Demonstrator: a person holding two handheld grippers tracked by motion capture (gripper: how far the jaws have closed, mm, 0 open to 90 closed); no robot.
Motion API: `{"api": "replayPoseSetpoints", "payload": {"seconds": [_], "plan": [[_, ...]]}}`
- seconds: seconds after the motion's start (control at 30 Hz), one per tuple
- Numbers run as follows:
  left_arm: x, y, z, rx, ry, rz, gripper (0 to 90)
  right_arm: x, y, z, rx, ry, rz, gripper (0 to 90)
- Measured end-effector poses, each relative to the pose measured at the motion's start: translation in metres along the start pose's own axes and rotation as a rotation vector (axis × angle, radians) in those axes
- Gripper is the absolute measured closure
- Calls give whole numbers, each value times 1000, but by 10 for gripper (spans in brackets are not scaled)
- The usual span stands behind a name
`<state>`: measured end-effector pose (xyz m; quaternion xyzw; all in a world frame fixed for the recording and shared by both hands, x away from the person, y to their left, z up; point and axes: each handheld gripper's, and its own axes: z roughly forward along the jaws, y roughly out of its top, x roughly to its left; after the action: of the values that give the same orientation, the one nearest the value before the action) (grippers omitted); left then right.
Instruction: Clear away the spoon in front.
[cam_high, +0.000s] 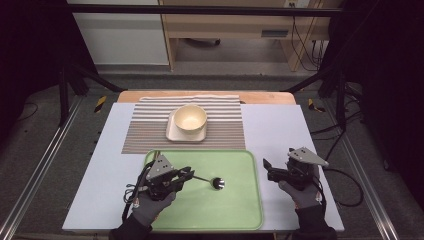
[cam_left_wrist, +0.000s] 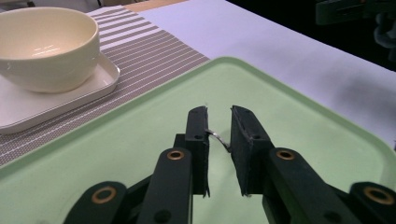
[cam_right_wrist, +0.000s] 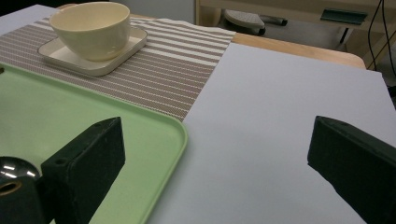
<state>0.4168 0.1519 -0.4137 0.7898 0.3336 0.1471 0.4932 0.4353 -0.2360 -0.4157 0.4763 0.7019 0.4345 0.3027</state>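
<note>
A metal spoon (cam_high: 217, 183) lies on the green tray (cam_high: 240, 210), its round bowl near the tray's middle and its thin handle running left. My left gripper (cam_high: 189, 174) is shut on the end of that handle. In the left gripper view the handle (cam_left_wrist: 217, 136) spans the narrow gap between the jaws of my left gripper (cam_left_wrist: 219, 116). My right gripper (cam_high: 267, 169) hovers open just past the tray's right edge, with nothing between its jaws. In the right gripper view, my right gripper (cam_right_wrist: 217, 140) has its jaws spread wide over the white mat.
A cream bowl (cam_high: 190, 118) stands on a small cream plate (cam_high: 172, 132) on a striped placemat (cam_high: 145, 130) behind the tray. The white mat (cam_high: 280, 125) covers the table to the right. Black frame posts flank the table.
</note>
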Motion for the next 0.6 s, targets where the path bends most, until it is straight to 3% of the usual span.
{"api": "replayPoseSetpoints", "payload": {"seconds": [0.3, 0.6], "plan": [[16, -13, 5, 16, 26, -36, 707, 0, 0, 0, 1, 0, -4, 43], [30, -26, 12, 63, 57, -72, 680, 2, 0, 1, 3, 0, -11, 43]]}}
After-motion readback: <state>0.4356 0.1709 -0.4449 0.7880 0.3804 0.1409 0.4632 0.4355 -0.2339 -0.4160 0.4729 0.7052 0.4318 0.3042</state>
